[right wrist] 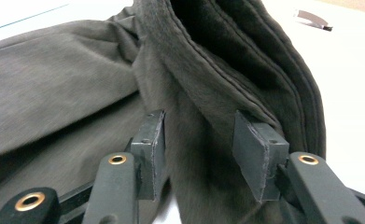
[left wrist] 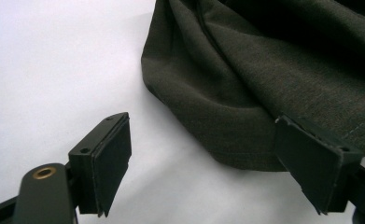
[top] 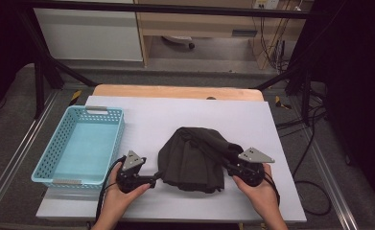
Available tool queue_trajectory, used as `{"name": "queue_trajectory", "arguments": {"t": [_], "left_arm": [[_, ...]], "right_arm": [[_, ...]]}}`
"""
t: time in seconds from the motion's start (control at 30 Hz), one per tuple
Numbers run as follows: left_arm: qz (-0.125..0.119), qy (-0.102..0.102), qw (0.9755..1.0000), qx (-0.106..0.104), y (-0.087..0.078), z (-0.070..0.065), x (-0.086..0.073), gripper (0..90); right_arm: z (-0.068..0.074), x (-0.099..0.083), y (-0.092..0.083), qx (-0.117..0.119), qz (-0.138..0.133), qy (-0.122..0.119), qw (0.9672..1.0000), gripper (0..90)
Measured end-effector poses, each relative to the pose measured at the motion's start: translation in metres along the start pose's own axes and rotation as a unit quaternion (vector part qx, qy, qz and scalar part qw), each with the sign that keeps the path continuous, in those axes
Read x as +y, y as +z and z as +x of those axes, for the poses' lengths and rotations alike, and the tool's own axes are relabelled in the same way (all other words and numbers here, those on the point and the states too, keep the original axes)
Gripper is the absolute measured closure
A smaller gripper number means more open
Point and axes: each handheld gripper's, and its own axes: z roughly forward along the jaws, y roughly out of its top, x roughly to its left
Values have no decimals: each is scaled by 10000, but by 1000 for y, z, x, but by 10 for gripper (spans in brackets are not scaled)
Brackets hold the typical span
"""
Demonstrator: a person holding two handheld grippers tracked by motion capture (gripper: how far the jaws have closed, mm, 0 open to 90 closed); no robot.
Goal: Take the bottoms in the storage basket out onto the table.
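Note:
A dark olive cloth [top: 194,158] lies bunched on the white table cover [top: 199,112]. My left gripper [top: 155,178] rests at the cloth's lower left edge. In the left gripper view its jaws [left wrist: 201,123] stand wide open, with the cloth's [left wrist: 264,70] hem just past the right pad and nothing pressed between them. My right gripper [top: 228,165] is at the cloth's right side. In the right gripper view a thick raised fold of the cloth [right wrist: 54,84] runs between its pads [right wrist: 199,121], which press on it from both sides.
A light blue perforated basket [top: 66,181] stands empty at the table's left, close to my left hand. The white cover's front edge runs just below both hands. A wooden strip [top: 175,91] shows at the table's far edge, with black frame bars beyond.

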Motion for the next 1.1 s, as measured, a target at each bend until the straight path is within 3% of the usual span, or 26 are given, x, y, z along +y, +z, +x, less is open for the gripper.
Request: {"name": "queue_trajectory", "arguments": {"t": [0.33,0.6,0.87,1.1], "left_arm": [[24,-13,10000,-36,3,-1,-1,185],[58,-1,10000,-77,4,-2,-2,185],[48,35,9999,-100,5,-5,-1,187],[-45,60,9999,-118,3,-7,2,217]], "right_arm": [[-30,19,28,-319,86,45,9994,543],[-54,21,47,-564,206,344,9976,528],[-64,16,58,-627,355,520,9960,507],[-52,17,44,-492,196,476,9975,506]]}}
